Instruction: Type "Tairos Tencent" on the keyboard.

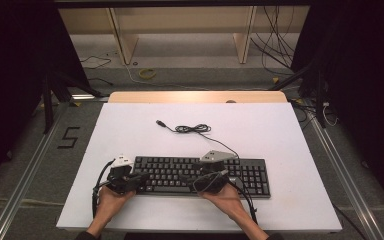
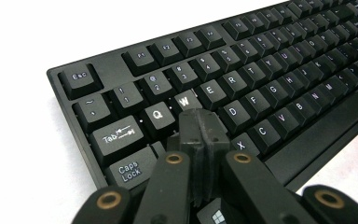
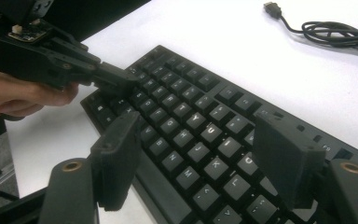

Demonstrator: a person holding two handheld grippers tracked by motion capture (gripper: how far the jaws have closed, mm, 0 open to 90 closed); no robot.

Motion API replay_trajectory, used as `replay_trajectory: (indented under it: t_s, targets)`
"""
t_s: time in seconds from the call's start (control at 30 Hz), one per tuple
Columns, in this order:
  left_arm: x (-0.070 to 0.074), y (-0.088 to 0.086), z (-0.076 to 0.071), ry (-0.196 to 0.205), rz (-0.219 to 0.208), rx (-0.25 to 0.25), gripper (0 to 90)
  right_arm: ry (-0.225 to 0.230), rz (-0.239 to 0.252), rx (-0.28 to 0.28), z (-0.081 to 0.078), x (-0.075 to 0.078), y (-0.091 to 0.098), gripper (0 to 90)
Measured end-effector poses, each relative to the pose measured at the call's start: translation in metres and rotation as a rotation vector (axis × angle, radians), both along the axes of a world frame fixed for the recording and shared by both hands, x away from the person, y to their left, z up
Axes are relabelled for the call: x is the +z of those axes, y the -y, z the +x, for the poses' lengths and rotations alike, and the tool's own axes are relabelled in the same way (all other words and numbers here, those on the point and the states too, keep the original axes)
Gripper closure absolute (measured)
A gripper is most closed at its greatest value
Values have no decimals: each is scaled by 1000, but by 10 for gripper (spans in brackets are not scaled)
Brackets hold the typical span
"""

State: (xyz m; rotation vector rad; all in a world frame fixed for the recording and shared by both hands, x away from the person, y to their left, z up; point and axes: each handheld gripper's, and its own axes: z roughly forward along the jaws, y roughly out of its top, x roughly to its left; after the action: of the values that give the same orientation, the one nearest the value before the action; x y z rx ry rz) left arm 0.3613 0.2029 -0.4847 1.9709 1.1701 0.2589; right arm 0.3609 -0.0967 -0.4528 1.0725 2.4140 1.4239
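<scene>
High view: black keyboard (image 1: pixel 202 175) lies on the white table (image 1: pixel 130 130), near edge, between both hands. Left gripper view: left gripper (image 2: pixel 200 126) jaws pressed together over the A key. Right gripper view: right gripper (image 3: pixel 205 158) jaws wide apart, empty, above the keys.

Bright overhead light on the white tabletop (image 1: pixel 130 130); dark surroundings; soft shadows; gripper views slightly blurred near the jaws.
</scene>
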Motion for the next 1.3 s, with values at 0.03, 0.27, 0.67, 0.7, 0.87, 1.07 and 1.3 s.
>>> replay_trajectory:
  t_s: [0.03,0.27,0.67,0.7,0.87,1.07,1.3]
  targets:
    - [0,0,0,3,-3,2,890,1,-1,-2,0,0,0,338]
    - [5,-2,-2,3,-47,6,750,0,-11,-28,7,-2,1,409]
    - [10,-3,-10,46,-112,-1,459,3,-40,-29,17,0,-5,648]
    - [11,-3,-11,51,-117,-4,442,3,-41,-29,17,-1,-6,667]
    - [12,-3,-14,69,-133,-10,374,-6,-61,-26,21,-3,-8,747]
    - [14,-5,-16,80,-154,0,344,-10,-69,-25,23,-6,-9,788]
    - [15,-6,-17,84,-172,6,288,-27,-113,-23,26,-13,-13,874]
